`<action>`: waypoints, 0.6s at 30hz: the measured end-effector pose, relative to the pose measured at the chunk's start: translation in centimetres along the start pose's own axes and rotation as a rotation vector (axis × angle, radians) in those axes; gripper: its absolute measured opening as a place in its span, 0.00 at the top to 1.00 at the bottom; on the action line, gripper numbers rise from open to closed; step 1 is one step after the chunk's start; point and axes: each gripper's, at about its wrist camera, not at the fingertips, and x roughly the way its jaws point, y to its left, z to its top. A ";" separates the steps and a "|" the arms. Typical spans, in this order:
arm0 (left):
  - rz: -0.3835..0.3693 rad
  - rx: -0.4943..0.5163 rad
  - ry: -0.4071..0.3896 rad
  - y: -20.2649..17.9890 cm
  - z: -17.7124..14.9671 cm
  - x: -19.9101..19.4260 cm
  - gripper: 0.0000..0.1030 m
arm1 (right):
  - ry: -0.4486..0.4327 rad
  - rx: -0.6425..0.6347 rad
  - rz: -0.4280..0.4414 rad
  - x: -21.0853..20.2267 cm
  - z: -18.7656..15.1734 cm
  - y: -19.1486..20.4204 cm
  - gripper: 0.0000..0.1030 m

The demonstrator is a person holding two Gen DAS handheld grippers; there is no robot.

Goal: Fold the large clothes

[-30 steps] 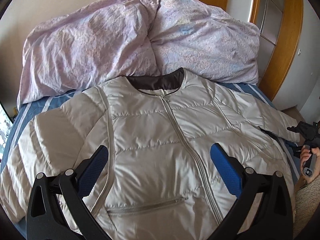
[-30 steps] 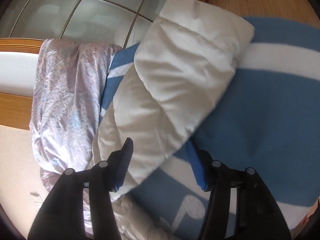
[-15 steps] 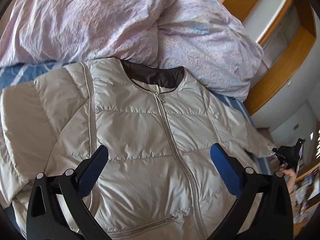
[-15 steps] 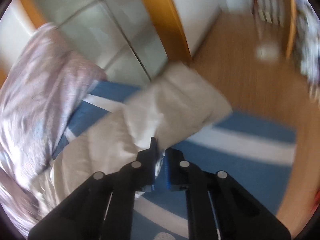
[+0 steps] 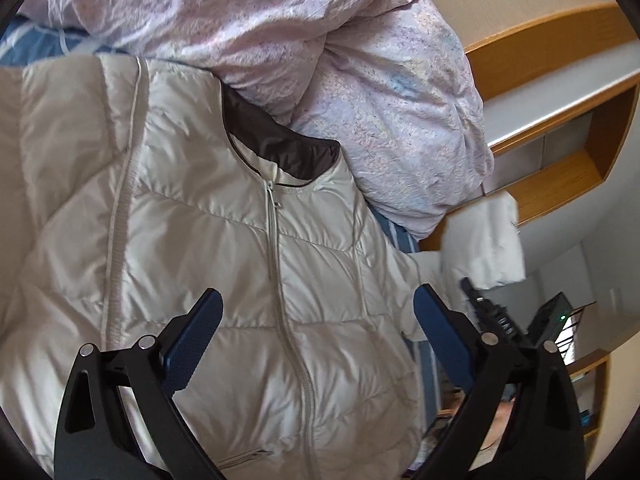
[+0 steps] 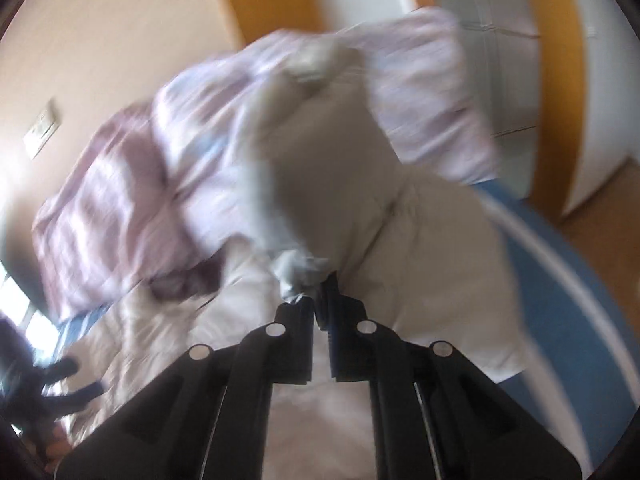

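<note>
Beige quilted jacket (image 5: 224,240): laid front-up on the bed (image 5: 28,46), zip closed, dark collar lining shown at the neck. Its near sleeve (image 6: 328,168) is raised off the bed and is seen, blurred, hanging in front of the duvet in the right wrist view; in the left wrist view the same sleeve is seen lifted at the right edge of the jacket.

Left tongs (image 5: 316,334): held wide apart above the lower front of the jacket, blue pads (image 5: 192,336) facing inward, nothing between them.

Right tongs (image 6: 320,308): closed tight on a bunched fold of the sleeve, cloth gathered just ahead of the tips.

Duvet (image 5: 304,52): lilac, crumpled, heaped at the head of the bed, touching the jacket collar.

Bed sheet: blue with white stripes, visible beside the jacket in both views.

Headboard (image 5: 560,36): orange-brown wood with a recessed shelf, beyond the duvet.

Wall socket (image 6: 42,130): pale plate on the beige wall, blurred.
</note>
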 end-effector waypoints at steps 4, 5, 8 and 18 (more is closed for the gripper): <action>-0.017 -0.042 0.008 0.3 0.1 1.1 0.05 | 0.135 -0.066 0.090 3.3 -2.7 4.3 0.94; -0.018 -0.050 0.012 0.4 0.2 1.5 0.05 | 0.157 -0.078 0.094 4.0 -3.2 5.1 0.94; -0.026 -0.077 0.026 0.8 0.3 2.3 0.05 | 0.222 -0.130 0.087 5.5 -5.4 7.1 0.95; -0.018 -0.131 0.113 0.8 0.5 6.4 0.16 | 0.229 -0.226 0.083 6.6 -6.6 8.9 0.94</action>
